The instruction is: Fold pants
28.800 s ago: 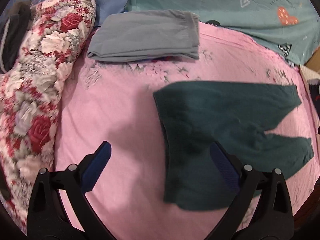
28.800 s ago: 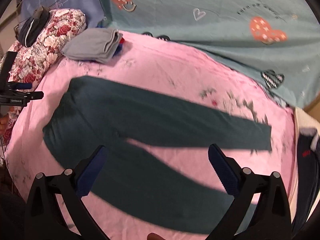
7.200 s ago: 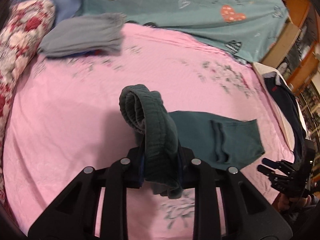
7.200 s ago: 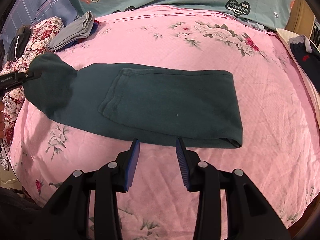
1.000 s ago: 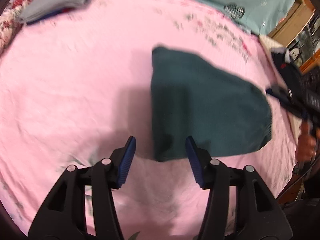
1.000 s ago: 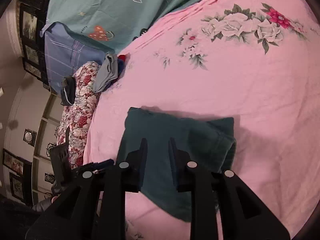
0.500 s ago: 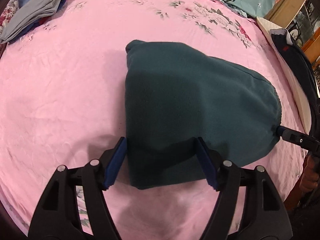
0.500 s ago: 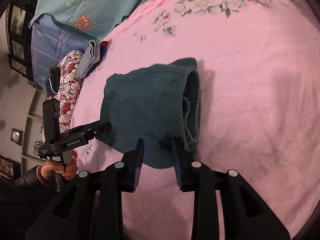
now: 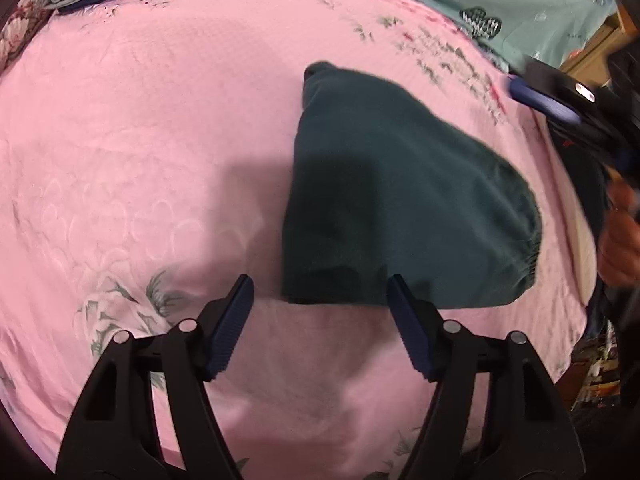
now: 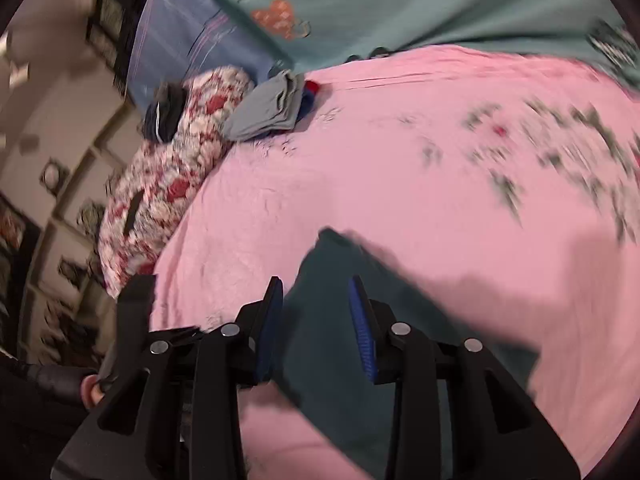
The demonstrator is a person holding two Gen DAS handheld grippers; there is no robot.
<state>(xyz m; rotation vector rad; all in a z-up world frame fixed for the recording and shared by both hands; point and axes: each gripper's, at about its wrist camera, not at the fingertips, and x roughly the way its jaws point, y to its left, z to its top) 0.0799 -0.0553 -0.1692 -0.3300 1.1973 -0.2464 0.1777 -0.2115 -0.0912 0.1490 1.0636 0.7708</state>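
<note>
I find the dark green pants point(image 9: 404, 204) folded into a compact bundle lying flat on the pink floral bedsheet point(image 9: 152, 152), toward the near edge of the bed and nearer its right side in the left wrist view; the elastic waistband shows gathered along the bundle's right-hand edge. My left gripper point(image 9: 320, 320) hangs just above the bundle's near edge with its jaws standing wide and nothing between the pads; the cloth lies beyond the fingertips, not touched by them. My right gripper point(image 10: 316, 320) sits over the same bundle point(image 10: 360, 320), its jaws set narrower and opening; the pants show behind the gap between the blue pads, and I see no cloth pinched there. That view is blurred, so finer contact cannot be confirmed. From the left wrist view the right gripper point(image 9: 548, 100) appears at the right edge, above the sheet beyond the bundle, with a hand point(image 9: 620, 240) beneath it. At the far left corner of the bed lies a folded grey garment point(image 10: 268, 112), resting beside a floral pillow point(image 10: 172, 184) that carries a dark item point(image 10: 164, 116) on top. A teal duvet with heart prints point(image 10: 380, 8) runs along the far edge.
</note>
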